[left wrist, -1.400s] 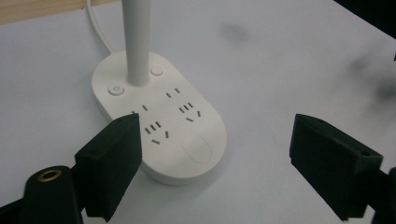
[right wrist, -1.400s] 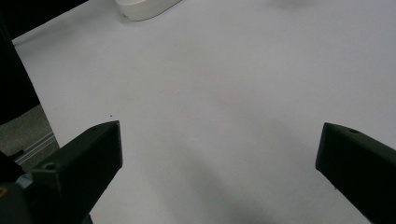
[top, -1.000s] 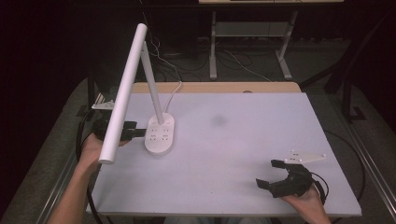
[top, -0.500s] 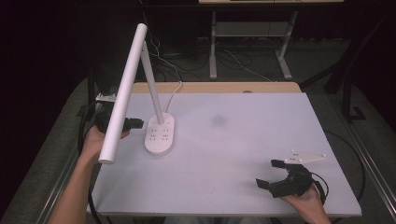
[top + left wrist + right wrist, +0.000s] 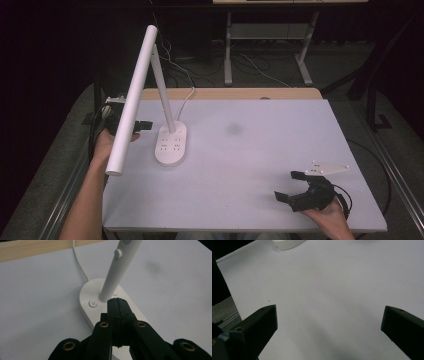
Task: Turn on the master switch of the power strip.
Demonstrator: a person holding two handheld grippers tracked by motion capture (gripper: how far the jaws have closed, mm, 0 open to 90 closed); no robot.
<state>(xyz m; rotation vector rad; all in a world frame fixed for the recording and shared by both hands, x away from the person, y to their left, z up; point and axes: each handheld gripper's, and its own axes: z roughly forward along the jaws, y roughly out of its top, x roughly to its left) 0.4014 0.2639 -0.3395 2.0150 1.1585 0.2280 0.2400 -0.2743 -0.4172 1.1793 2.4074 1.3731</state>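
Left gripper [image 5: 116, 301]: jaws pressed together, empty, now backed off leftward from the white plastic desk lamp's oval base [image 5: 171, 145]; power button [image 5: 93, 303] just ahead; press likely finished. Right gripper [image 5: 295, 186]: spread, idle.

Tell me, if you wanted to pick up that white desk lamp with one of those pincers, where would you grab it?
Probably the lamp's slanted stem, low down just above the oval base. It is the one slim, round part the jaws could close around; the base looks too wide and flat. Come from the left side, where the left gripper already sits, jaws shut, clear of the cord behind.
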